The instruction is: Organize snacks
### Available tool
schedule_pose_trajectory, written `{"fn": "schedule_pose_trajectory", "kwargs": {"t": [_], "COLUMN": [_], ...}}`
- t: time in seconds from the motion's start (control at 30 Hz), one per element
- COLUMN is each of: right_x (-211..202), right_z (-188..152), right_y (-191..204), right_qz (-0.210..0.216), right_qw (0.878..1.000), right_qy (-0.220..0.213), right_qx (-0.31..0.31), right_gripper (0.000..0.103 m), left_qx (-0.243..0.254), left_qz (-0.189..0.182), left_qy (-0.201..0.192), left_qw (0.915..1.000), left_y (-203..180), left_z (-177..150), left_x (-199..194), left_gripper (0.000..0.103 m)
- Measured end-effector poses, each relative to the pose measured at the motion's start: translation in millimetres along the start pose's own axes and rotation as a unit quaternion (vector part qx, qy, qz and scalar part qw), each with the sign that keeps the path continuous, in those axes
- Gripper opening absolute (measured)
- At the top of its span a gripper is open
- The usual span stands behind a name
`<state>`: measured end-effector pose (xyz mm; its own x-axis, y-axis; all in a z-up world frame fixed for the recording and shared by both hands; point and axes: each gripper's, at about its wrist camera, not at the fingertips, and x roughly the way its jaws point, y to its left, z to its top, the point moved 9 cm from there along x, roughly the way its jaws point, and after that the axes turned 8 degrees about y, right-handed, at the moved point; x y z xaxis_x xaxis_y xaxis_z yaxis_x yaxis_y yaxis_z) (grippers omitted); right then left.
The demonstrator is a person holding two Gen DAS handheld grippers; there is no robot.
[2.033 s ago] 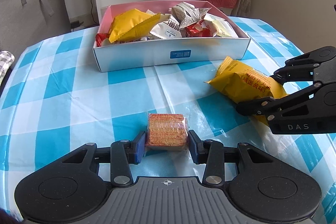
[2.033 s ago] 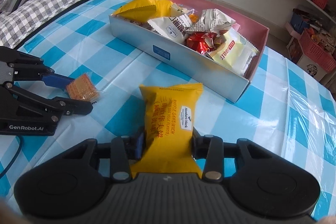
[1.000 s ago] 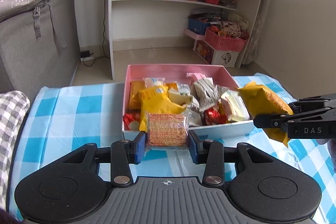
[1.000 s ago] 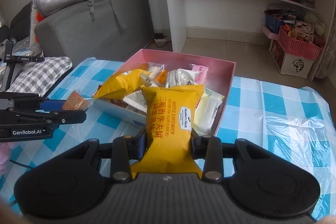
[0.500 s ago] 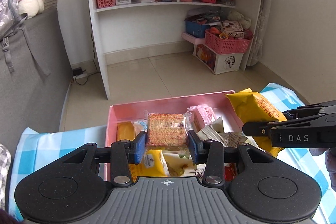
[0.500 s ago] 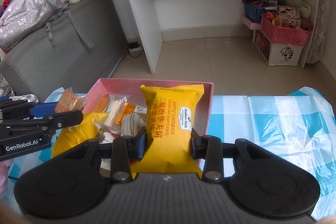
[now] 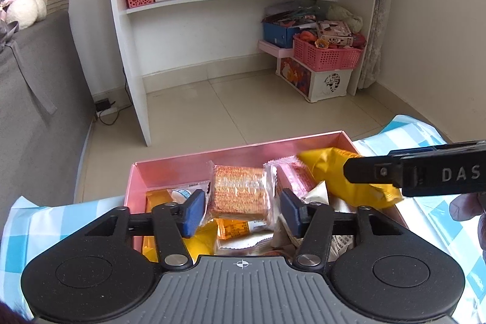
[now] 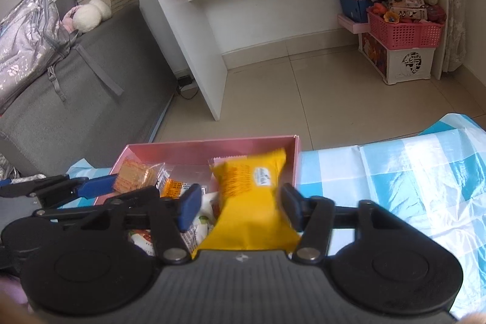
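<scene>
Release over the pink box (image 7: 188, 163) is judged the step in hand. The left gripper (image 7: 241, 210) is seen with jaws parted, a gap showing on each side of the cracker packet (image 7: 240, 193), which sits between the blue pads, just ahead and below, above the heaped snacks. The right gripper (image 8: 240, 207) is likewise spread, clear of the yellow wafer bag (image 8: 250, 202), whose long axis runs straight forward between the fingers, far end tilted toward the box's far wall. Each item lies nearest its own claw. Whether either packet already rests on the pile cannot be told.
</scene>
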<state>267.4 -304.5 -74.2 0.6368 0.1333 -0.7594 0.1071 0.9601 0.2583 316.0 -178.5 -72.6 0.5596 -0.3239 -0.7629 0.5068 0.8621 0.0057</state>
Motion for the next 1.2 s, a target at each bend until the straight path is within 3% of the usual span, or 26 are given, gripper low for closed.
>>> {"fn": "schedule_pose_trajectory", "kwargs": {"t": [0.03,0.17,0.53,1.0,1.2], "right_x": [-2.1,-10.0,-38.6,-73.3,-78.1], "right_z": [2.6,2.2,-13.4,-65.6,-85.6], "right_y": [-2.3,-6.9,-4.4,39.7,46.5], "right_qz": [0.004,0.010,-0.011,-0.053,-0.093], "right_qw": [1.000,1.000,1.000,0.998,0.995], "right_qy": [-0.009,-0.010,-0.015,-0.004,0.021], "right_qx": [0.006,0.024,0.023,-0.030,-0.033], "right_gripper": [0.071,0.070,0.079,0.094,0.097], "left_qx": [0.000,-0.007,-0.013,-0.067,-0.081], "left_qz": [0.003,-0.002,0.015,0.061,0.096], "left_qy": [-0.004,-0.007,0.002,0.048,0.077], "left_qw": [1.0000,0.9999,0.9998,0.9947,0.9891], "left_y": [0.7,1.8,6.4,34.6,41.9], "left_z": [-0.2,-0.5,-23.1,-102.9,-143.8], "left_x": [-2.6,-13.6,-60.8,-129.2,-147.7], "left_gripper": [0.070,0.078,0.092,0.098,0.099]}}
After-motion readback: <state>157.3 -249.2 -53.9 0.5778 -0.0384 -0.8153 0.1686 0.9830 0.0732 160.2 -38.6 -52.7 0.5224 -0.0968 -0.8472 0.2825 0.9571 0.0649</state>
